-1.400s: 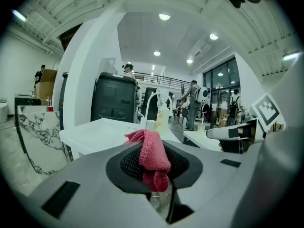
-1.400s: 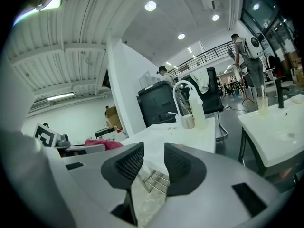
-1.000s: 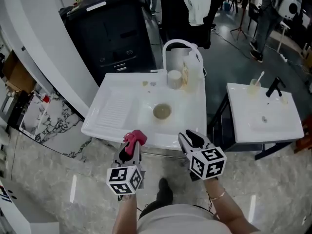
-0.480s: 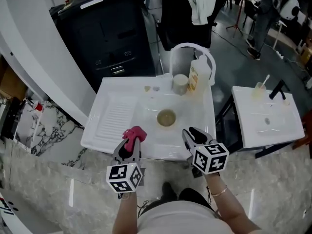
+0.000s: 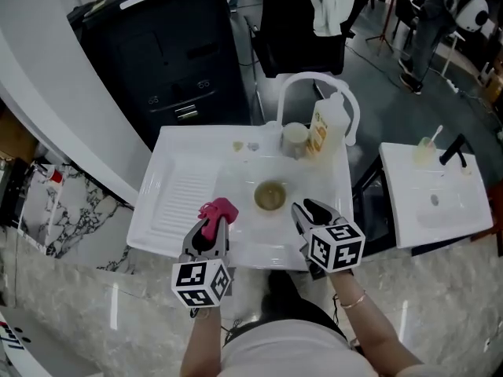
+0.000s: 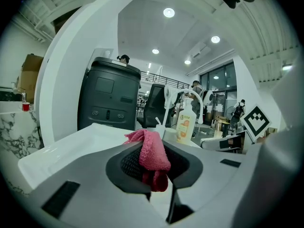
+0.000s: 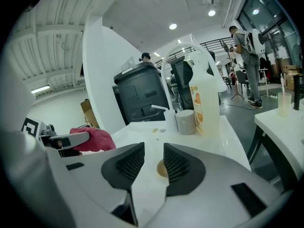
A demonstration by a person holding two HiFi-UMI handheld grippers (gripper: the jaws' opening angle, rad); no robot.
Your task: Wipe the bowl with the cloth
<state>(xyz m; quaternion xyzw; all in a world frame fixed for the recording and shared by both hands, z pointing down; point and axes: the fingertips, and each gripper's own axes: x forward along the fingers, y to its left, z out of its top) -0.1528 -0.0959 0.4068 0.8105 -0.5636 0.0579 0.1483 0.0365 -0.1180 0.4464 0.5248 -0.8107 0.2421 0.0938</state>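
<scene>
The approach looks to be the step in hand; wiping has not begun. The left claw is clamped on a crumpled pink cloth, which sticks up from its tips over the front edge of the white moulded sink. The right claw has just been opening; its jaws stand apart with nothing between them. The small round tan bowl sits upright in the sink basin, ahead of both claws and apart from them. Next, probably, the right claw must steady the bowl's rim while the left lowers the cloth inside.
</scene>
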